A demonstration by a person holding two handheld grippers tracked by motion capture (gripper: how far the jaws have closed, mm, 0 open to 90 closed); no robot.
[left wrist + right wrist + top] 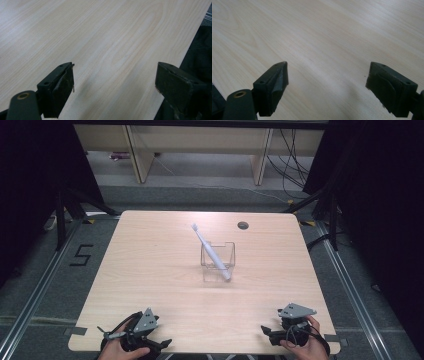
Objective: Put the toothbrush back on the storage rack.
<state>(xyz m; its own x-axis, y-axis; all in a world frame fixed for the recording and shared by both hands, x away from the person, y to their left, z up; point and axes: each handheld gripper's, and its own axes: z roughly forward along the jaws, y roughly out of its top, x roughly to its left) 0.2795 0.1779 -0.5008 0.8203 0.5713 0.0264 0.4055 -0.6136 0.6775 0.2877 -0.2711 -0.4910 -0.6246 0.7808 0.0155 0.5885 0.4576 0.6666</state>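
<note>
We record a counter [150,270] of pale wood — light beige with fine tan grain lines and a darker oval swirl. On it, a clear, colourless holder [218,262] and a white toothbrush [212,254] with white bristles. We list a small dark round grommet [243,225]. Left gripper [115,82] and right gripper [327,85] — matte black fingers [58,87], grey plates. Floor [55,285] grey, marked with a black "5".

Bare wood between the left gripper [161,342] and right gripper [264,331], clear holder [218,262] mid-table (slanted toothbrush [212,253] overhanging its rim, seemingly leaning), open passage either side, jaws spread wide
</note>
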